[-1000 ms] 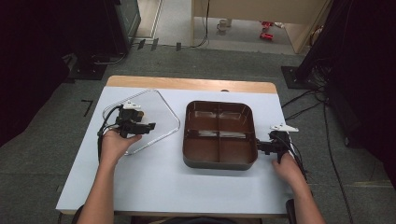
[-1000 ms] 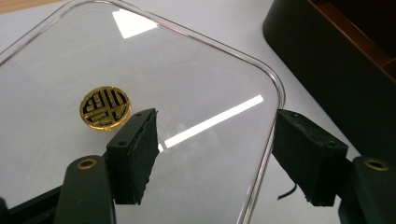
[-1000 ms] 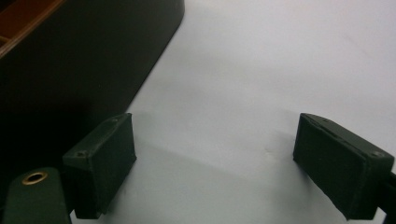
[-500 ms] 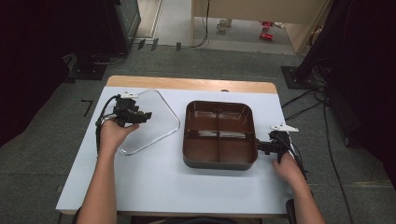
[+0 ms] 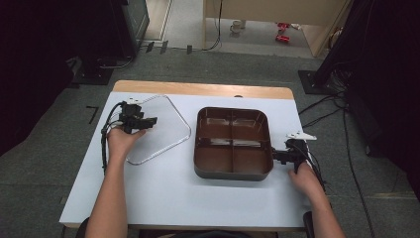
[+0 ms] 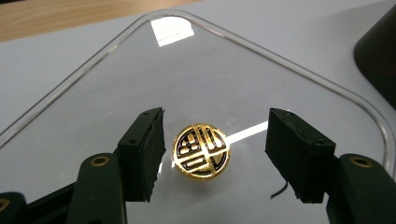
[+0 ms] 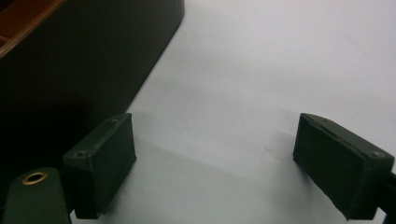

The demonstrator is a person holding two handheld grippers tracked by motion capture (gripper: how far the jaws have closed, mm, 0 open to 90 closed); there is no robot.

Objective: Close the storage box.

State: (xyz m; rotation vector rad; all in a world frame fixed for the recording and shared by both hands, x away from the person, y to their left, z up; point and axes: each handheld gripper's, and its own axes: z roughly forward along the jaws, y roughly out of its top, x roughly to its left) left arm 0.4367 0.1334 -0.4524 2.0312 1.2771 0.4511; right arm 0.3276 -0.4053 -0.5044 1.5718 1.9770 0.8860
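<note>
Bg stuff: white table w/ a wood strip along the far edge, grey carpet floor, black cables trailing on the right, red bits way back.

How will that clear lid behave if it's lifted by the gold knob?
The clear lid looks thin, rigid and glossy, so probably light and stiff but slippery. The gold knob is small and round between the left gripper's closing jaws, not yet pinched; it sits about mid-lid, though the lid may still swing.

Left gripper fingers just closing, still apart; right gripper spread.
</note>
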